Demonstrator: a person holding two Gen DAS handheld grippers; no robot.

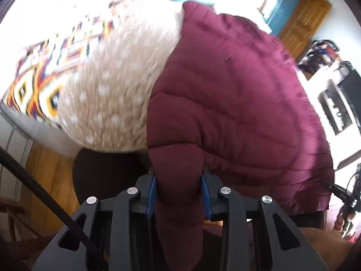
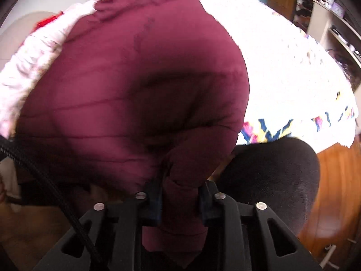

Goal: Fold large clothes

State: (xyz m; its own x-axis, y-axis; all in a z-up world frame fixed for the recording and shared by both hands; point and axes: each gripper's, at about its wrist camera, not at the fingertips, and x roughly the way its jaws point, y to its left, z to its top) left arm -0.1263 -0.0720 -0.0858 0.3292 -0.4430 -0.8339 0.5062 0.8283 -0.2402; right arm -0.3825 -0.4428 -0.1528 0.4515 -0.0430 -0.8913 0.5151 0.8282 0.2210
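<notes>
A large maroon quilted jacket (image 1: 237, 94) lies spread over a bed. In the left wrist view my left gripper (image 1: 178, 187) is shut on a bunched fold of the jacket's near edge, its blue pads (image 1: 151, 194) pressing on both sides of the padding. The right wrist view shows the same jacket (image 2: 135, 79) filling most of the picture. My right gripper (image 2: 180, 198) is shut on another thick roll of its near edge, the fabric squeezed between the dark fingers (image 2: 208, 205). Both views are blurred.
The bed carries a beige white-spotted blanket (image 1: 108, 94) with a bright geometric border (image 1: 33, 90). A black chair seat (image 2: 275, 176) stands at the bed's edge over a wooden floor (image 2: 338, 192). Shelves (image 1: 334, 103) and a wooden door (image 1: 300, 22) stand beyond. A hand (image 1: 343, 219) holds the other gripper at the right.
</notes>
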